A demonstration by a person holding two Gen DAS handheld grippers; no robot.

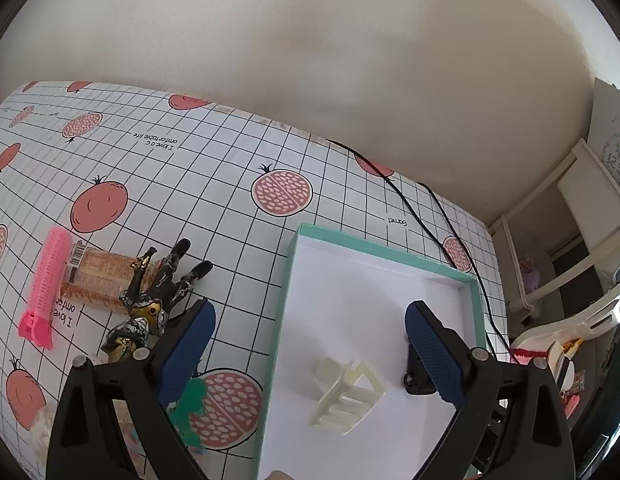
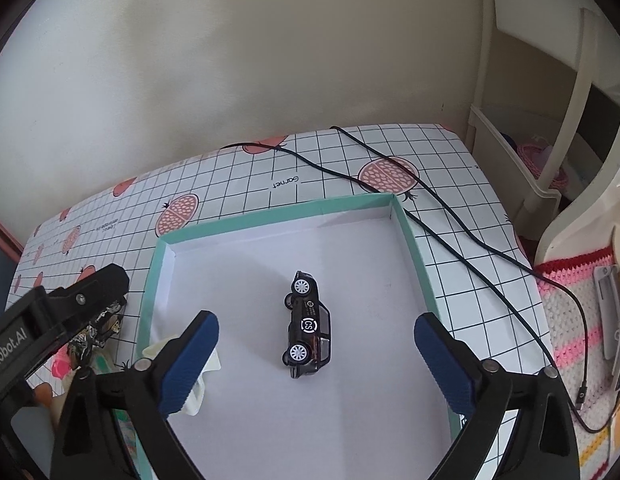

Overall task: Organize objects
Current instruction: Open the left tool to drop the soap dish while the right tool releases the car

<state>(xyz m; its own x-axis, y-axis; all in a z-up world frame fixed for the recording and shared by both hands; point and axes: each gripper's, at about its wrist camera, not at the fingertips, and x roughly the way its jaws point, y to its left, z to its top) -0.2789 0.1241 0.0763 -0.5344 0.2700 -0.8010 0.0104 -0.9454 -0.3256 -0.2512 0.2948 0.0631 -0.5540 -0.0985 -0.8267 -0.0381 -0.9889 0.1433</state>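
Both claws spread wide, gripping nothing: left claw (image 1: 310,336), right claw (image 2: 315,340), poised over the teal-rimmed box (image 2: 266,216). Inside it lay a black toy car (image 2: 308,326) on its side and a cream hair clip (image 1: 345,394). Left on the checked surface (image 1: 214,184): pink roller (image 1: 44,284), snack packet (image 1: 96,280), dark figurine (image 1: 154,296).

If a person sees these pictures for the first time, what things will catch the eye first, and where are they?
First, the shallow white box with a teal rim in the middle of the pomegranate-print tablecloth. Inside it a black toy car lies on its side, with a cream hair claw clip to its left. Outside the box on the left lie a bright pink hair roller and a dark gold-and-black action figure.
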